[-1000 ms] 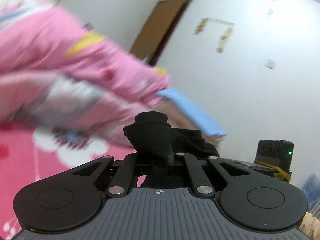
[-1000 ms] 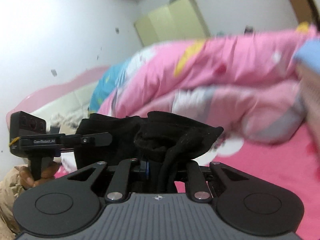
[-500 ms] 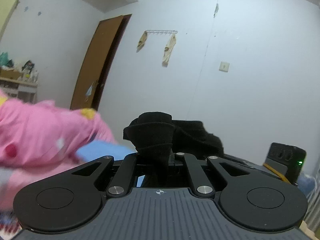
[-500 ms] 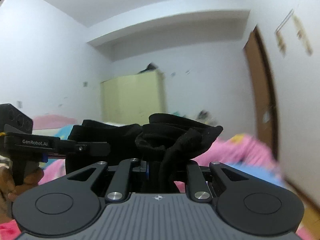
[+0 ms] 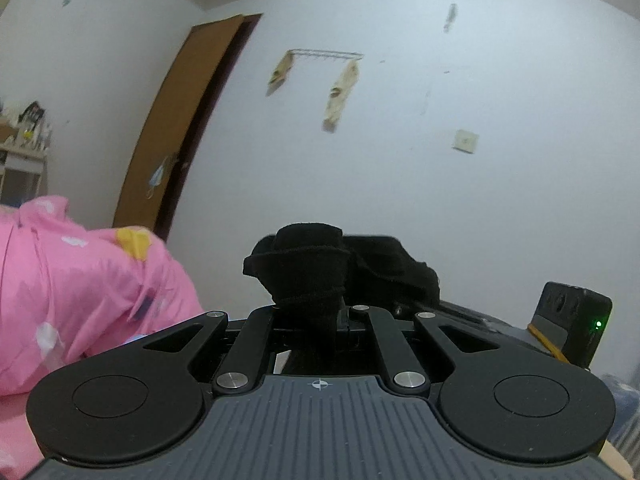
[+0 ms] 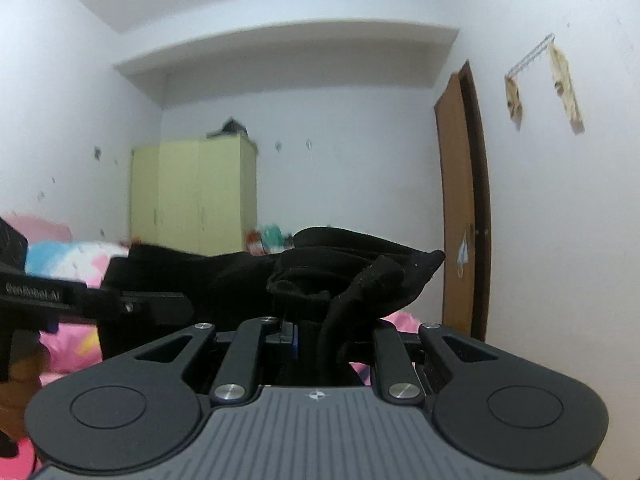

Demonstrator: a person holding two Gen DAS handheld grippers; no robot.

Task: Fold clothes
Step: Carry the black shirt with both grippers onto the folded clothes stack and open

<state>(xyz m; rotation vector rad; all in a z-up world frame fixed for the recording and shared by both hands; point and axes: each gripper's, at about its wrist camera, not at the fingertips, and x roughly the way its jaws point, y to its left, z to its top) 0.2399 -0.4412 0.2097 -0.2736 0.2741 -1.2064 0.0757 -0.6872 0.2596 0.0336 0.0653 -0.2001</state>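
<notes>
A black garment [image 5: 308, 268] is bunched over the fingers of my left gripper [image 5: 310, 312], which is shut on it and held level in the air. In the right wrist view the same black cloth [image 6: 352, 276] is pinched in my right gripper [image 6: 320, 320], also shut on it. From there the cloth runs left to the left gripper's body [image 6: 80, 300], held by a person's hand [image 6: 20, 364]. The right gripper's camera block [image 5: 576, 324], with a green light, shows at the right edge of the left wrist view. The cloth hides both pairs of fingertips.
A pink patterned quilt [image 5: 80, 288] lies on the bed at lower left. A brown door [image 5: 180, 128] stands in the white wall, with a hook rack [image 5: 328, 56] holding small cloths beside it. A pale yellow wardrobe [image 6: 192, 200] stands at the far wall.
Both grippers have risen and swung away from the pink bedding, carrying the black garment; the views now face the walls, door and wardrobe. Both grips are unchanged.
</notes>
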